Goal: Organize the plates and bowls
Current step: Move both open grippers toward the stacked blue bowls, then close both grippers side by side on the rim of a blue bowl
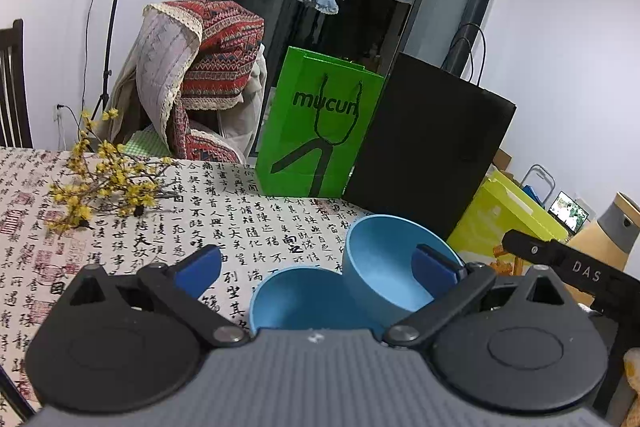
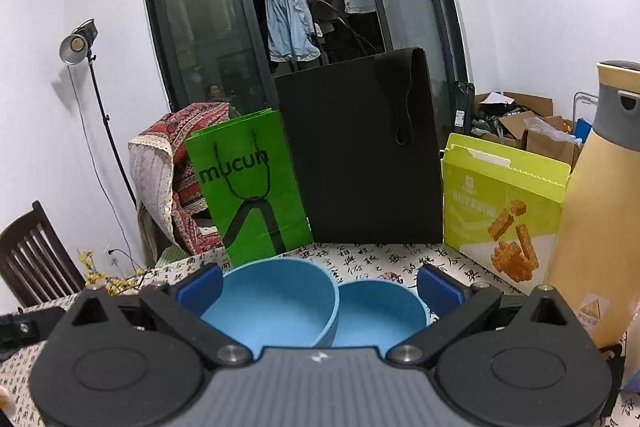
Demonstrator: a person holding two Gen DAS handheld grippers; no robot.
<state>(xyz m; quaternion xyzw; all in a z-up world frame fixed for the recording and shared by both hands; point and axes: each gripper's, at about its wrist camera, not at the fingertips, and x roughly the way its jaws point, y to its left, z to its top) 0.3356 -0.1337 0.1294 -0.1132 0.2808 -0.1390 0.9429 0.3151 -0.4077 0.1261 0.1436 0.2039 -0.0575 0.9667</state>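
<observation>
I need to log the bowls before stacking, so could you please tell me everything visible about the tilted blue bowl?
The tilted blue bowl is matte light blue, plastic-looking, plain and empty. It leans with its opening turned sideways, resting on the rim of the upright blue bowl, above the calligraphy tablecloth. One blue pad of the open left gripper sits inside its rim.

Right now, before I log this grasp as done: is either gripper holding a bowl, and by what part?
Nothing is held. The left gripper and right gripper are both open, fingers spread around the blue bowls without clamping either.
</observation>
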